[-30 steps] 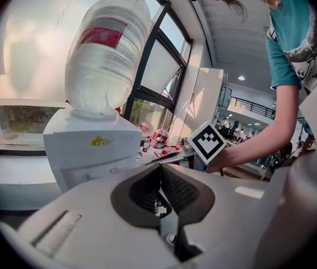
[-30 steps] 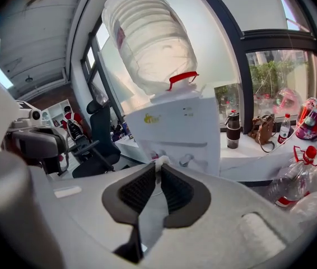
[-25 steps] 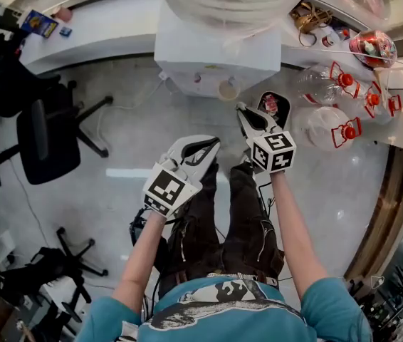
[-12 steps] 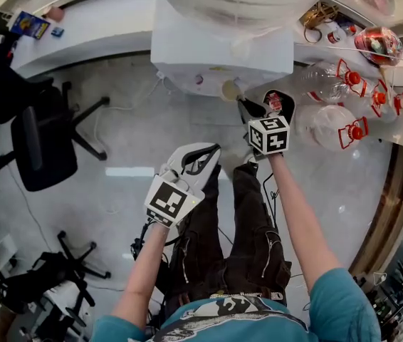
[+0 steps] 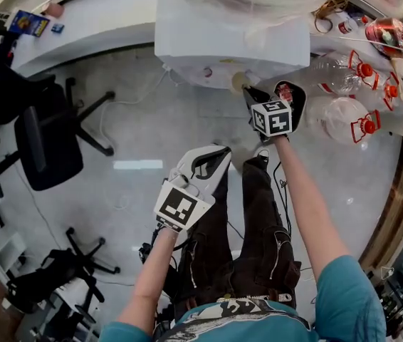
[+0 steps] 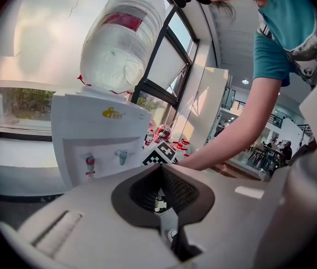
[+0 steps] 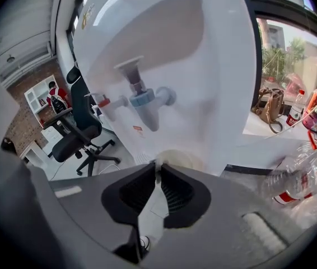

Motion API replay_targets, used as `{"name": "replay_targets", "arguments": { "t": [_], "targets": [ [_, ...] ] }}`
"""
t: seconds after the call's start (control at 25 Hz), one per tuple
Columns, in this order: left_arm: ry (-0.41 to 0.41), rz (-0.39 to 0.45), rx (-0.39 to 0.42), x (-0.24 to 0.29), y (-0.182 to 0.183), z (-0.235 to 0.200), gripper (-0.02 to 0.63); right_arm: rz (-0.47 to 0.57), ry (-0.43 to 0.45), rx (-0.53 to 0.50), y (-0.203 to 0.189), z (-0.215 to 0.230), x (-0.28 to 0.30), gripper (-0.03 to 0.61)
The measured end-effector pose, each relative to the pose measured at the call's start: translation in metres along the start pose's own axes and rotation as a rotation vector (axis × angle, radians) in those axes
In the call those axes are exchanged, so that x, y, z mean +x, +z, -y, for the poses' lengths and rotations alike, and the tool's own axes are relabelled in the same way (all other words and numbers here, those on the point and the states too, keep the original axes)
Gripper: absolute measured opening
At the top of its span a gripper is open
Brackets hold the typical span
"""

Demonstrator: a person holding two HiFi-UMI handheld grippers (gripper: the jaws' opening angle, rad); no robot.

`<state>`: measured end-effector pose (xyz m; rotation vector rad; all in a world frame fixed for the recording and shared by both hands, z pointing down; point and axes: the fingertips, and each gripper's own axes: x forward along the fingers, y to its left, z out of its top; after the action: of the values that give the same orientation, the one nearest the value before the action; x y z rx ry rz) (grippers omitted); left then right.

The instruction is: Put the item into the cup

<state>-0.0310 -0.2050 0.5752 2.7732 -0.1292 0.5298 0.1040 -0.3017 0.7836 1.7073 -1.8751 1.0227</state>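
A white box-shaped water dispenser (image 5: 230,45) stands on the floor (image 5: 152,127) at the counter's (image 5: 95,27) front edge. A pale paper cup (image 5: 240,83) sits under its taps. Clear plastic water jugs (image 5: 333,112) lie to its right, and a black office chair (image 5: 45,141) stands to its left.

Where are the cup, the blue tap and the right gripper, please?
cup (image 7: 178,158), right gripper view, on its open top.
blue tap (image 7: 145,101), right gripper view, on its blue body.
right gripper (image 7: 157,166), right gripper view, between its fingertips.

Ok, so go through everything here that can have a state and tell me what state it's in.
left gripper: shut, empty.
right gripper: jaws nearly together, tips at the rim of the cup; grip unclear.
cup: upright below the taps.
water bottle: inverted on the dispenser.
spare bottles: lying down, red caps on.
office chair: unoccupied.
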Motion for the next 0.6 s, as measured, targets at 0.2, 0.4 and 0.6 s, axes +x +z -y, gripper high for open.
{"name": "replay_targets", "arguments": {
  "t": [0.2, 0.4, 0.6],
  "targets": [
    [0.0, -0.011, 0.002, 0.0, -0.007, 0.0, 0.014, -0.022, -0.011, 0.008, -0.001, 0.007, 0.01, 0.054],
    [0.01, -0.013, -0.004, -0.005, -0.01, -0.003, 0.014, -0.041, -0.001, -0.006, -0.001, 0.007, 0.012, 0.089],
    [0.019, -0.022, -0.002, -0.007, -0.013, -0.007, 0.014, -0.028, 0.001, 0.008, -0.001, 0.007, 0.008, 0.091]
  ]
}}
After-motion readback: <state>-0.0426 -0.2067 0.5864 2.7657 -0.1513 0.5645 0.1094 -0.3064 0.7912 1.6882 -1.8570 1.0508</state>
